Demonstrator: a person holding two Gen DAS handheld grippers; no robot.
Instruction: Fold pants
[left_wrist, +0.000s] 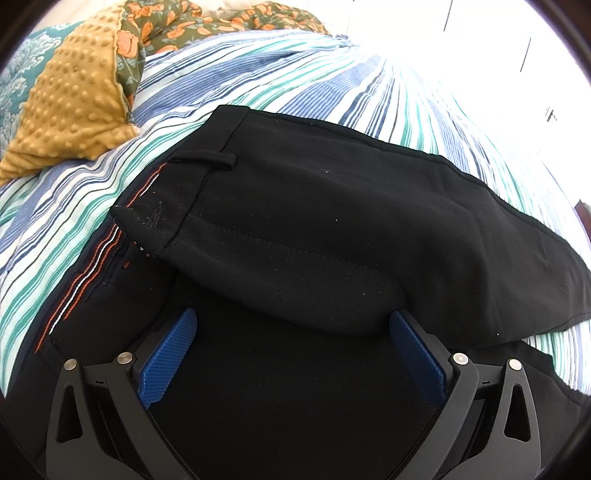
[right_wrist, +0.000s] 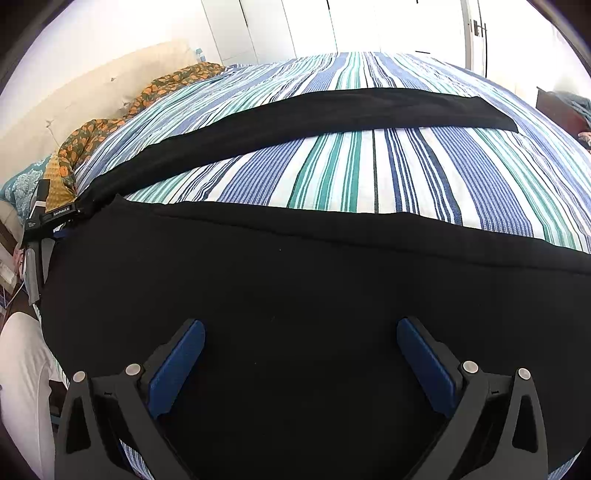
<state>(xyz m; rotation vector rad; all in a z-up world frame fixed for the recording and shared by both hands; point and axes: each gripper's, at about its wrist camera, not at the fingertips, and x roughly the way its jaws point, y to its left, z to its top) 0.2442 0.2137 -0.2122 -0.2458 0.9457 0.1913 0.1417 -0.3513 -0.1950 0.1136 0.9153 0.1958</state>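
Black pants (left_wrist: 314, 229) lie on a striped bedspread (left_wrist: 92, 206). In the left wrist view the waistband end, with a belt loop and orange-and-white inner trim, is folded over itself. My left gripper (left_wrist: 291, 321) hovers just over the fabric near the waist, jaws wide apart with only flat cloth below them. In the right wrist view one leg (right_wrist: 295, 277) fills the near part and the other leg (right_wrist: 332, 110) stretches across the bed further off. My right gripper (right_wrist: 301, 330) stands open above the near leg, gripping nothing. The left gripper's body (right_wrist: 44, 218) shows at the left edge.
A mustard dotted pillow (left_wrist: 70, 99), a teal patterned pillow (left_wrist: 14, 81) and a floral orange blanket (left_wrist: 192, 26) lie at the head of the bed. White cupboard doors (right_wrist: 332, 26) stand behind the bed. A person's white sleeve (right_wrist: 22, 387) shows at bottom left.
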